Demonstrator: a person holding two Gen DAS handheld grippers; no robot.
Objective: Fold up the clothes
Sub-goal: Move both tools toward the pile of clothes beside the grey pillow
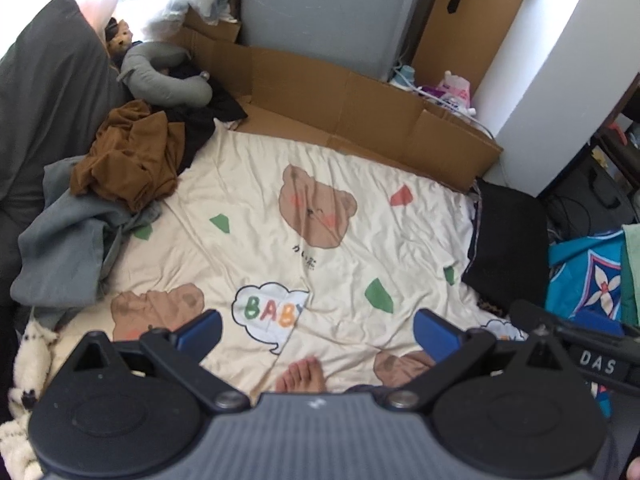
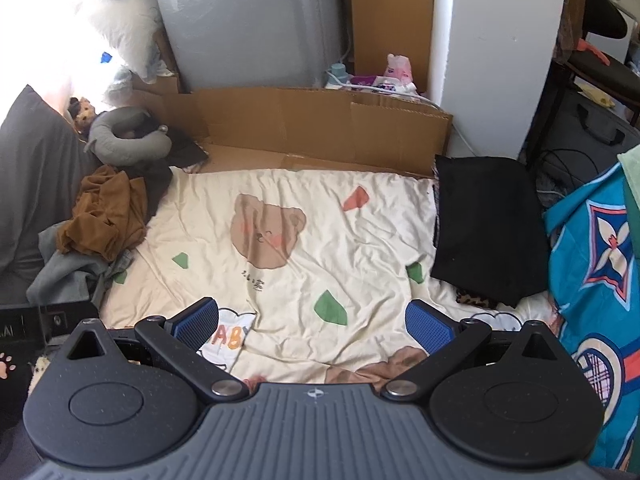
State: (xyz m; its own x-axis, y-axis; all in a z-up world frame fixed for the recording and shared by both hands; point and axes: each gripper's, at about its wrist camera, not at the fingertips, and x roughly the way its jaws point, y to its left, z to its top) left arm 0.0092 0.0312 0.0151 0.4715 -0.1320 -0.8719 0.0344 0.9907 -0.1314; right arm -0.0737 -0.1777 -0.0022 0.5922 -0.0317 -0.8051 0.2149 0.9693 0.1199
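Both grippers hang above a cream blanket printed with bears, green patches and a "BABY" cloud. Nearest the left wrist camera, the left gripper has its blue-padded fingers spread wide with nothing between them; under it a bare foot rests on the blanket. In the right wrist view the right gripper is likewise spread wide and empty, its blue pads well clear of the fabric below.

The clothes lie in two places. At the left edge of the blanket sits a crumpled heap: a brown garment on top, a grey-blue garment spilling out beneath it, and some black fabric behind. In the right wrist view the same brown garment sits beside a grey neck pillow. On the right edge of the blanket lies a flat, squared black garment, with a bit of leopard-print cloth showing under its near corner.

Behind the blanket, flattened cardboard stands against a grey panel. A large dark grey pillow leans at the far left, and a bright blue patterned cloth fills the right side.
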